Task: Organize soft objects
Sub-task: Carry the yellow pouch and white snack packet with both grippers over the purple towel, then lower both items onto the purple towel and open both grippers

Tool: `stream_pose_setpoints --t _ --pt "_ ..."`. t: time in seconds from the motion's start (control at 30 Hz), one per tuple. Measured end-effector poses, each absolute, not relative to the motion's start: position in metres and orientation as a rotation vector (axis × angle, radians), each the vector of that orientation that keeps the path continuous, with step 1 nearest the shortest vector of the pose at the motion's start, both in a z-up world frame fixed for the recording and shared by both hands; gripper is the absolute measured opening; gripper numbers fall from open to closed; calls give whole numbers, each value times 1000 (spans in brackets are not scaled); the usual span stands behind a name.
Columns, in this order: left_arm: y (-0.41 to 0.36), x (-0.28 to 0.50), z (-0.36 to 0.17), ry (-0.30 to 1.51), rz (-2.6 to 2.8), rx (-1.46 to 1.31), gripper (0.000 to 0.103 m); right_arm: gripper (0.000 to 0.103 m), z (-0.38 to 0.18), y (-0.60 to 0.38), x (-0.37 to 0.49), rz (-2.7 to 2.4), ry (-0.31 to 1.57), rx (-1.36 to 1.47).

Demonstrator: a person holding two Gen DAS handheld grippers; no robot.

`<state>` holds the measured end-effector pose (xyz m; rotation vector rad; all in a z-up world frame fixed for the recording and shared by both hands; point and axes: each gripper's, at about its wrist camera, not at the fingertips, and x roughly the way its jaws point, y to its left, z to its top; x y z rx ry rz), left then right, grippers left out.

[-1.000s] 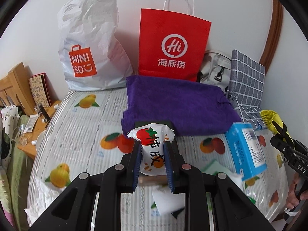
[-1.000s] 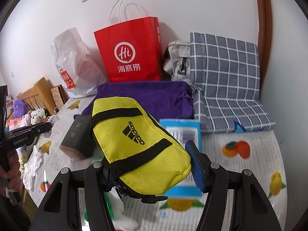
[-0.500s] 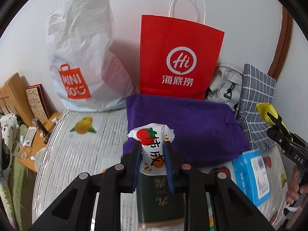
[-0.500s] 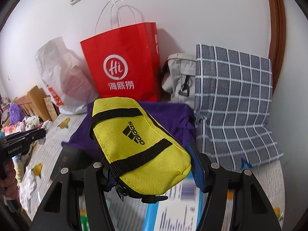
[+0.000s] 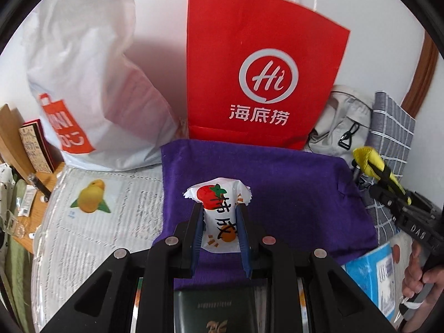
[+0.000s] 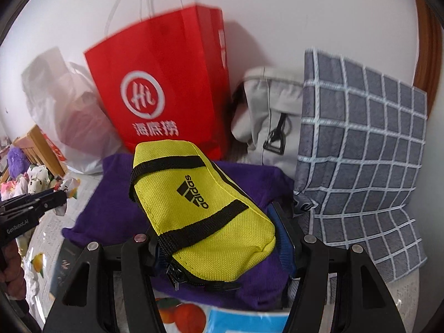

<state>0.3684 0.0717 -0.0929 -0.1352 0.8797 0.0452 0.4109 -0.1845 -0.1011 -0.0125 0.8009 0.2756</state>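
Note:
My left gripper is shut on a small white snack packet printed with a red fruit, held upright above the near part of a folded purple towel. My right gripper is shut on a yellow Adidas pouch with black straps, held over the same purple towel. In the left wrist view the pouch and the right gripper show at the right edge, over the towel's right end.
Against the wall stand a white Miniso plastic bag, a red paper bag, a grey bag and a grey checked cushion. A blue box and a dark green box lie on the fruit-print cover. A wooden bedside table stands at the left.
Both grippers have moved forward toward the wall with their loads. The towel and bags have grown larger, and the blue box and dark box have slid toward the bottom of both views.

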Motion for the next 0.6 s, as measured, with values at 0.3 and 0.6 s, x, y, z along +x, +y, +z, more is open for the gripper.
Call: stream_pose_setpoints --t 0.3,0.6 --pt "72 429 -125 978 31 -200 23 62 -142 -181 441 278 922 -56" --pt "78 453 -158 1031 28 -252 24 65 -170 -190 452 289 1028 -14"
